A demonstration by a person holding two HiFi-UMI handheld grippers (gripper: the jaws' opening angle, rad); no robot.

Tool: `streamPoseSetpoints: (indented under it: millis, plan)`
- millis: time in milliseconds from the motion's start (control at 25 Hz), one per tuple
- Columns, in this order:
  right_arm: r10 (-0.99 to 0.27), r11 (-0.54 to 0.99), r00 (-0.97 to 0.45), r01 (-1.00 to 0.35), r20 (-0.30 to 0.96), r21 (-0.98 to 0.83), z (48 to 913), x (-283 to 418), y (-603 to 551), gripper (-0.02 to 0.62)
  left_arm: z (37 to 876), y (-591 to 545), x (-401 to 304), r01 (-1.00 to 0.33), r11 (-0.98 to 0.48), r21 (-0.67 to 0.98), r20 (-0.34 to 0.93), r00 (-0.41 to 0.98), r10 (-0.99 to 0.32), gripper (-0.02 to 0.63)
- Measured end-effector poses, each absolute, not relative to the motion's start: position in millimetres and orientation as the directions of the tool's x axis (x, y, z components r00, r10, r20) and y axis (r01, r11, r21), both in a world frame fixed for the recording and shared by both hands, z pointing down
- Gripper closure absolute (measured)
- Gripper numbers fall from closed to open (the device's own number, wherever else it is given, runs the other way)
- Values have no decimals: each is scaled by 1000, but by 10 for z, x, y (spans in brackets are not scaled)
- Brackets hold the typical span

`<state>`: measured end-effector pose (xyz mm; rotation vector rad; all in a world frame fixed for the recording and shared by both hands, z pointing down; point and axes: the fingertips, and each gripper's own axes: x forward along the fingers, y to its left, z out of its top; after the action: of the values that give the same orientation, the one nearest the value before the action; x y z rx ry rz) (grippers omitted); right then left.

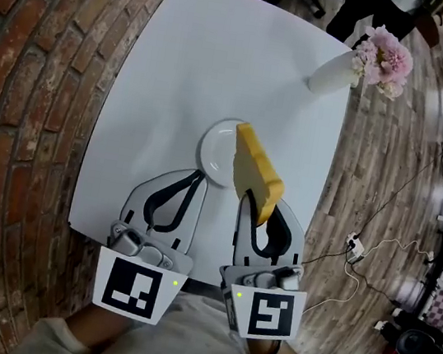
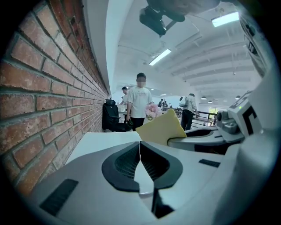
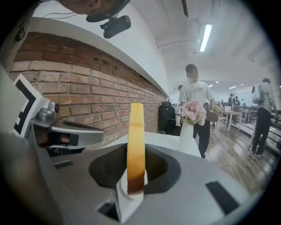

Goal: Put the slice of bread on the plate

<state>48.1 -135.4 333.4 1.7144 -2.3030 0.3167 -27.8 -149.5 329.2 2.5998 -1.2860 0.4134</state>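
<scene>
Bread slice [image 1: 254, 171] is clamped on edge in the right gripper [image 1: 258, 218], at the plate's [image 1: 211, 155] 3 o'clock rim. Left gripper [image 1: 190, 177] is seen closed and empty at 7 o'clock.

No readable writing is showing anywhere right now.
The left gripper [image 1: 195, 178] and the right gripper [image 1: 250, 206] are each carrying a marker cube showing black-and-white square blocks, not letters or digits. The standing person [image 3: 196, 94] is wearing a white shirt with a faint chest print, too small to read.
</scene>
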Motion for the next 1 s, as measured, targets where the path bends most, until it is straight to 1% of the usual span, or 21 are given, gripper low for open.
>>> streamPoseSetpoints:
  millis: [360,680,1000]
  plan:
    - [-886,308,-292,-951,361,-12,3600,438,-1510,503,3554,-1604,-258,-801,-593,88,378,577,-724,594]
    - [-866,337,-315,-941,389,-13,3815,377,-1591,503,3621,-1679,-273,-802,-593,73,393,570,-722,594]
    - [-836,357,-349,-932,422,-63,4049,327,-1649,503,3684,-1705,-253,-802,-591,83,401,570,-717,594]
